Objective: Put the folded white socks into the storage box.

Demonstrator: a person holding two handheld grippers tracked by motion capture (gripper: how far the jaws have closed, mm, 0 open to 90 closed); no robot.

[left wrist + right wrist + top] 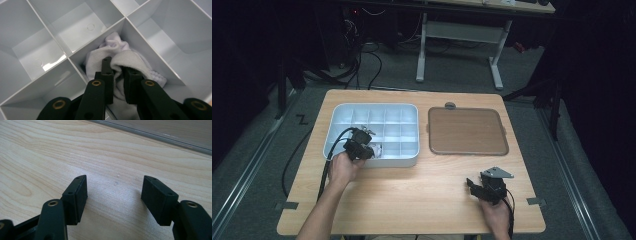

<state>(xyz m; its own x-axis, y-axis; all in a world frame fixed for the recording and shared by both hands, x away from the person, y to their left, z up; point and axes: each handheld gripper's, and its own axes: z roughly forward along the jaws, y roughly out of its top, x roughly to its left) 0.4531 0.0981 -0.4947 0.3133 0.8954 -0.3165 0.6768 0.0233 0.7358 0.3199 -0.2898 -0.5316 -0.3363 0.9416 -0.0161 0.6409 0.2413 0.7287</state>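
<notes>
A white divided tray lies on the left half of the wooden table. A crumpled white cloth sits in one of its front compartments; in the high view the cloth shows at the tray's near edge. My left gripper reaches down into that compartment and is shut on a fold of the cloth, and it appears as the left gripper in the high view. My right gripper rests low over the bare table near the front right, and the right gripper stands open with nothing between its jaws.
A brown flat lid or board with a clear rim lies right of the tray; its edge crosses the top of the right gripper view. A small grey tab sits behind it. Bare wood spans the front of the table.
</notes>
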